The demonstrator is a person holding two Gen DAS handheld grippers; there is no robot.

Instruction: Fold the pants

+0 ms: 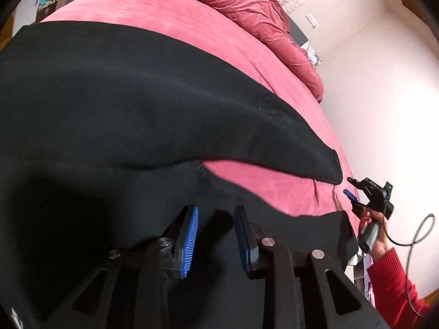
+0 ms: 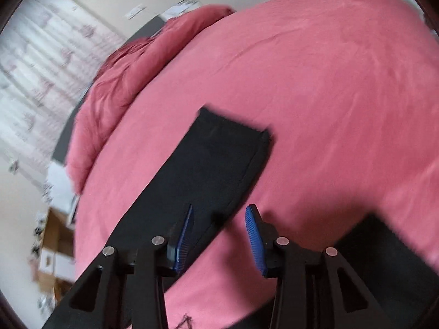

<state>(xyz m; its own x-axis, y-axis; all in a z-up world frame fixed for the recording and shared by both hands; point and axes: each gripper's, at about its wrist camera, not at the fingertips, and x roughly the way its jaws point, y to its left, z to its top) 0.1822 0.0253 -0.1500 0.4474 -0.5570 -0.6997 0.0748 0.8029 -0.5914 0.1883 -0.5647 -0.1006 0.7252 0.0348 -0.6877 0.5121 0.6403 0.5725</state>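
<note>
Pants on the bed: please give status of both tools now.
Left tool open, empty, above black pants. Right tool open, empty. Pants flat on pink bedcover, legs apart. Nothing in the way.

A wide bed covered in a pink, suede-like sheet (image 1: 225,54) fills most of both views. A rumpled pink duvet (image 1: 247,8) lies bunched along the bed's far edge, running from the top centre down toward the right in the left wrist view and lying at the upper left in the right wrist view (image 2: 118,82). A pair of black fabric pants (image 1: 109,104) lies spread flat on the sheet, taking up the left and middle of the left wrist view, its two legs parted so that a wedge of pink shows between them. In the right wrist view one black leg (image 2: 219,159) stretches from the lower left up to a squared hem at the centre of the frame.
</note>
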